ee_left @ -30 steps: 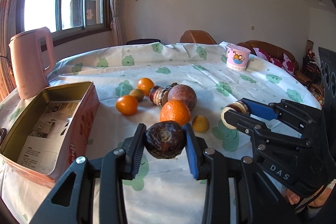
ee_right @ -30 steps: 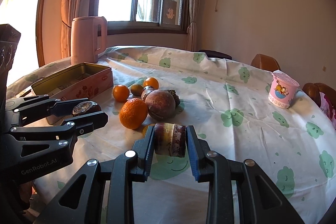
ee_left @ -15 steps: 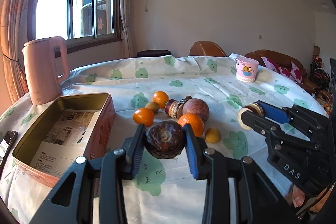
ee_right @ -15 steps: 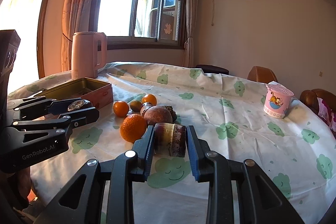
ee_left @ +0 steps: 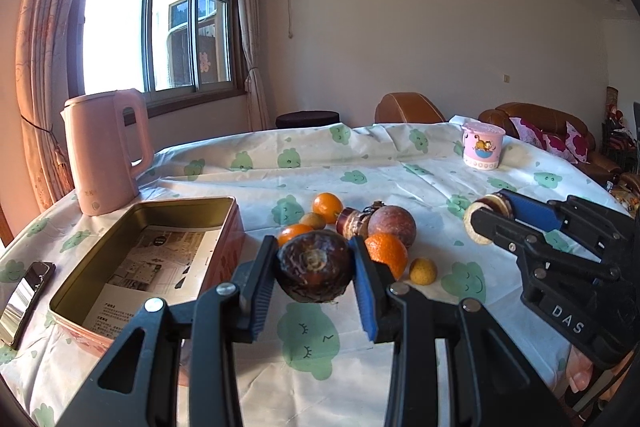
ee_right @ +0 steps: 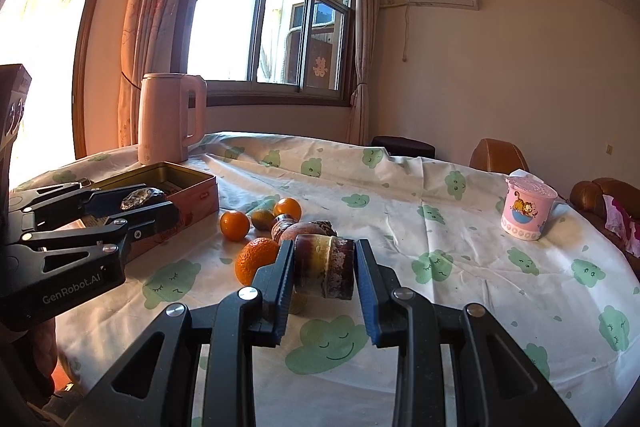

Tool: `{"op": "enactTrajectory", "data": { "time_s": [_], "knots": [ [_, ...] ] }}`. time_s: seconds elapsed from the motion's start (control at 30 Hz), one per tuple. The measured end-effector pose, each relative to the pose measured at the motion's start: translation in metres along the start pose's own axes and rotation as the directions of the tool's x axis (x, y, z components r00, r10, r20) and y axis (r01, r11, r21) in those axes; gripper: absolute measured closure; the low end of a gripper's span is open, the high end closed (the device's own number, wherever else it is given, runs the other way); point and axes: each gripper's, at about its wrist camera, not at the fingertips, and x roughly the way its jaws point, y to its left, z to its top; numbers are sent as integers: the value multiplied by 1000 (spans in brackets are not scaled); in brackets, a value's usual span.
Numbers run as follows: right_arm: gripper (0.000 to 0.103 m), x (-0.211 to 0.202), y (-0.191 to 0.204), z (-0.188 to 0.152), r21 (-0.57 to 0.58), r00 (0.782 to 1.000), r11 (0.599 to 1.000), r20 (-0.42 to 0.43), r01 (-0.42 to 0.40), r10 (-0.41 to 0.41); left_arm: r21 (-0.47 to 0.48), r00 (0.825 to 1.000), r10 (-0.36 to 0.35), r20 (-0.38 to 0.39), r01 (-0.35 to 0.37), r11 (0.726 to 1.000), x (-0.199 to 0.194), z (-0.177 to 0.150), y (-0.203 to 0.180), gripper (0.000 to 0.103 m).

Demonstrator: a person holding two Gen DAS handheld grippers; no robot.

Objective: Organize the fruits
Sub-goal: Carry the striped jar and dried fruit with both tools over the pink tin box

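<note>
My left gripper [ee_left: 315, 269] stayed clamped on a dark brown, wrinkled round fruit [ee_left: 314, 266], held clear of the cloth; my right gripper [ee_right: 324, 269] kept its pinch on a brown-and-yellow banded, stubby cylindrical fruit piece [ee_right: 324, 267]. Both tipped upward over the last second, neither released: carrying, I judged. Open gold-lined pink metal tin [ee_left: 102, 259] sat at nine o'clock; loose oranges [ee_left: 386, 253] at twelve.
</note>
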Motion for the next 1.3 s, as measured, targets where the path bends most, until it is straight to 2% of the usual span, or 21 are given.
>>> {"op": "enactTrajectory", "data": {
  "time_s": [0.33,0.67,1.3],
  "knots": [
    [72,0,18,16,-34,999,999,14,-30,30,-16,1000,16,-1,-16,1000,-1,1,13,65],
    [72,3,38,47,-63,993,992,22,-110,112,-41,999,50,-11,-51,998,-2,3,36,65],
    [72,36,91,92,-156,974,963,3,-221,224,-69,989,143,-32,-145,987,3,14,93,65]
  ]
}}
